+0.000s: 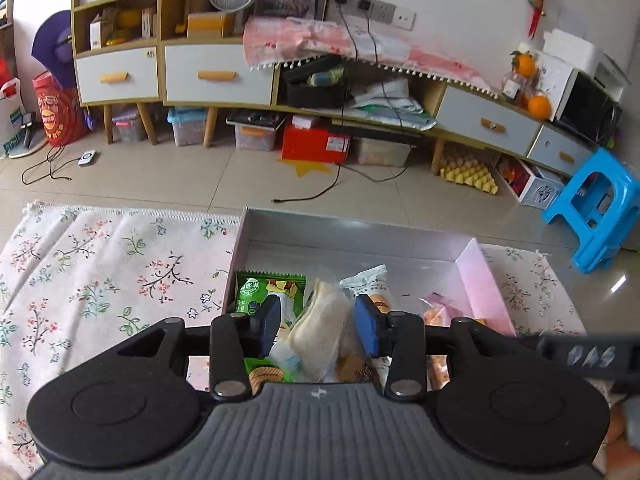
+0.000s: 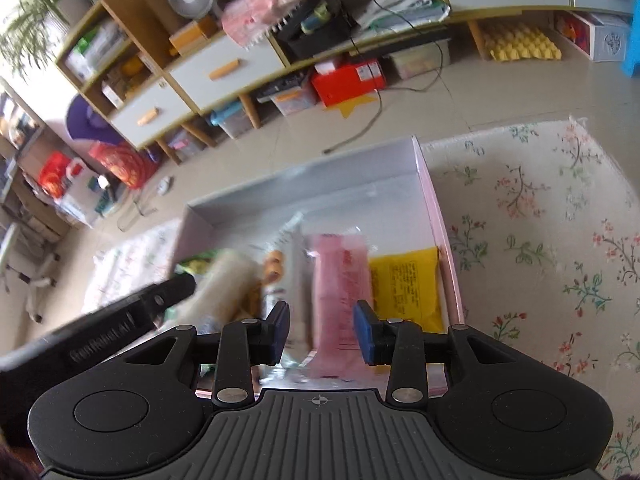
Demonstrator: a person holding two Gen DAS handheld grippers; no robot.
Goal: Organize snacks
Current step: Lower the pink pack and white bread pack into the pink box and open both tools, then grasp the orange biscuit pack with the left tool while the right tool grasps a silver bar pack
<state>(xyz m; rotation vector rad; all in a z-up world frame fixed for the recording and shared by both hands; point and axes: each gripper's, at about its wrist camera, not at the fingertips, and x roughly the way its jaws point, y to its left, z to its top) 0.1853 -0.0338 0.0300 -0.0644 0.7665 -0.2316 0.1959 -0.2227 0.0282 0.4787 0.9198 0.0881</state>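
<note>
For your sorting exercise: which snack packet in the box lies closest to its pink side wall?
The yellow packet, lying against the pink wall; the pink packet lies further inward.

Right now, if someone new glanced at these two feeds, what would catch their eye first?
Probably the open box on the floral cloth, with snack packs crowded at its near end: green at the left, pink and yellow at the right. Next, the pale bread pack between the open fingers of the left hand-held gripper. The right hand-held gripper hangs open over the pink pack.
</note>
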